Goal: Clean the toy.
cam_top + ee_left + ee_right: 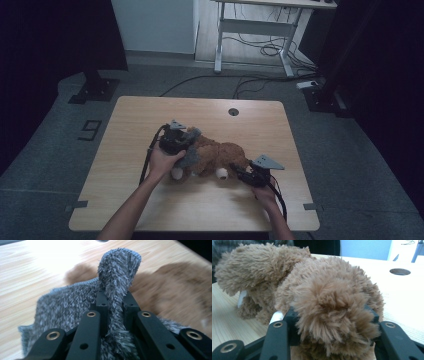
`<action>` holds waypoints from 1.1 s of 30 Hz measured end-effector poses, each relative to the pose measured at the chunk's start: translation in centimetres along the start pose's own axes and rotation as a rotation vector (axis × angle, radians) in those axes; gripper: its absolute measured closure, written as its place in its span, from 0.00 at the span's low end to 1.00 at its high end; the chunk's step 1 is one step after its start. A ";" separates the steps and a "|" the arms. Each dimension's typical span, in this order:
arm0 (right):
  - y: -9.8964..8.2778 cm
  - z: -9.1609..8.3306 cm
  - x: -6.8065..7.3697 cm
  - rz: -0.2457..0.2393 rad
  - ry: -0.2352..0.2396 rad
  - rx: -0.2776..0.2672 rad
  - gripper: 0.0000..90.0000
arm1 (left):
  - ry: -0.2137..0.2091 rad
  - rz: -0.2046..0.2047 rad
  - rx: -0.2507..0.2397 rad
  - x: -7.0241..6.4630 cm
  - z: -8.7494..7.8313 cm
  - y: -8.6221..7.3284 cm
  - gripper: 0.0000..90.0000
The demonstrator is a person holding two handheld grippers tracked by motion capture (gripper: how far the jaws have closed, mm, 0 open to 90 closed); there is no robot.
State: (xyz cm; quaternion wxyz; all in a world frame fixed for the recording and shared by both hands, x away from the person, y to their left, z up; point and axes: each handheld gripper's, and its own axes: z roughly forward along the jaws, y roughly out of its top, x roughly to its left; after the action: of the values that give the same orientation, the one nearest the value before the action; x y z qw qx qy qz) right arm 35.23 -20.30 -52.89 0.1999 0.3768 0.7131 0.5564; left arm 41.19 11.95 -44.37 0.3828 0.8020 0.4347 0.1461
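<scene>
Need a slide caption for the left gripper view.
Left tongs shut on a fold of grey fuzzy cloth, brown plush toy behind on the wooden table.

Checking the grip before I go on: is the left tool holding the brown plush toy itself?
No, the left tool is clamped on a fold of the grey fuzzy cloth; the brown plush toy lies beyond it.

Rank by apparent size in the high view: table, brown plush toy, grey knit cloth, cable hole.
1. table
2. brown plush toy
3. grey knit cloth, part hidden by the left gripper
4. cable hole
</scene>
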 end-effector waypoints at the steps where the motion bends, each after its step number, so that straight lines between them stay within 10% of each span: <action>1: 0.0 0.0 0.0 0.002 0.001 -0.001 0.55 | 0.007 -0.010 0.001 0.5 -0.2 -0.5 0.88; 10: 0.0 0.0 0.1 0.002 0.000 -0.001 0.55 | 0.042 -0.092 0.014 4.0 -1.1 -3.9 0.88; 18: 0.1 0.1 0.0 0.018 -0.008 0.000 0.55 | 0.005 0.005 -0.082 0.0 -2.6 0.7 0.88; 25: 0.1 -0.1 -0.1 0.011 0.010 0.014 0.55 | -0.021 0.048 -0.045 -2.7 0.0 3.9 0.87; 29: 0.1 -0.2 -0.2 0.016 0.018 0.019 0.54 | -0.046 0.032 0.049 -2.4 2.6 3.2 0.86; 33: 0.4 -0.2 -0.4 0.049 0.034 0.028 0.47 | -0.059 0.018 0.013 -2.2 2.7 2.1 0.87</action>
State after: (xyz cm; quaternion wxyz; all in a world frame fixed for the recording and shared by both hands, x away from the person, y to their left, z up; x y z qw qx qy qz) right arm 35.46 -20.73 -52.48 0.1690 0.3873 0.7147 0.5574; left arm 42.68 8.18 -44.35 0.3890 0.8122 0.4169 0.1232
